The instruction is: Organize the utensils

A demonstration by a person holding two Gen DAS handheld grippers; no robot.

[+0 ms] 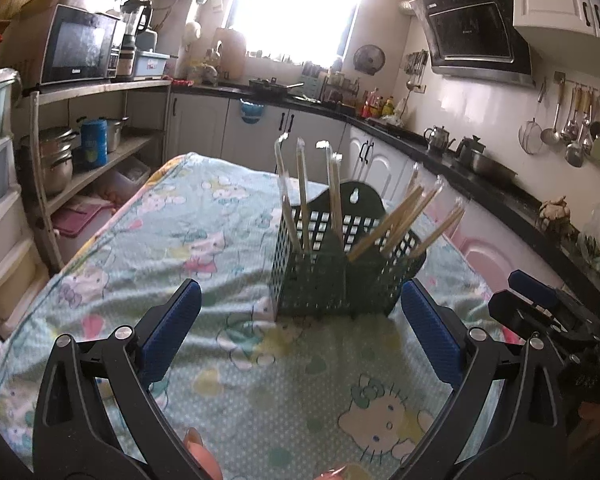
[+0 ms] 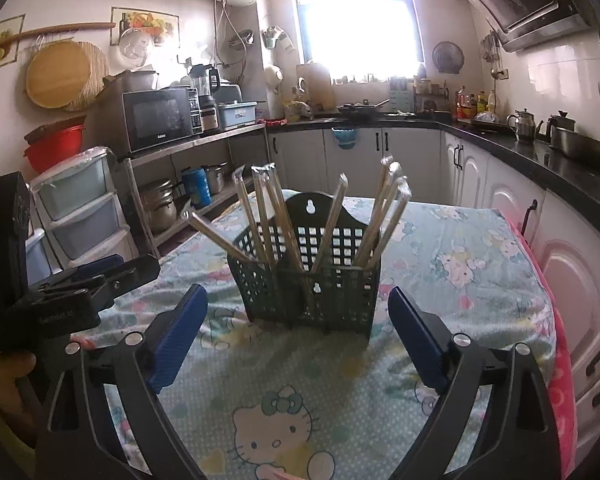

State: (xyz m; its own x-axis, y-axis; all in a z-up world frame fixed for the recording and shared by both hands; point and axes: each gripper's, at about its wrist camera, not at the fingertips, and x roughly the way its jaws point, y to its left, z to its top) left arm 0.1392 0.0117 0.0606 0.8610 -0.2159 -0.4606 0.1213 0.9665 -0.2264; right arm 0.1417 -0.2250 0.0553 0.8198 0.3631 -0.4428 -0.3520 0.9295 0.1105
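Both pairs of tongs stand wide apart with nothing between their ribbed blue pads: the left tongs and the right tongs each frame the dark green perforated plastic utensil basket from a little way back, near it but not touching. The basket sits upright just ahead of both, between their lines of sight, on the surface covered by a soft, rumpled pale-green cloth printed with cartoon cats. Its square-holed walls and inner divider make two compartments, and the thin wooden chopsticks in clear plastic sleeves stand in them, fanning outward because they lean on the rims, some left, some right of the divider. The sleeves' crinkled tips catch the window light. Judging by the filled basket and the empty tongs, the sorting looks largely done; no loose chopsticks show on the cloth.
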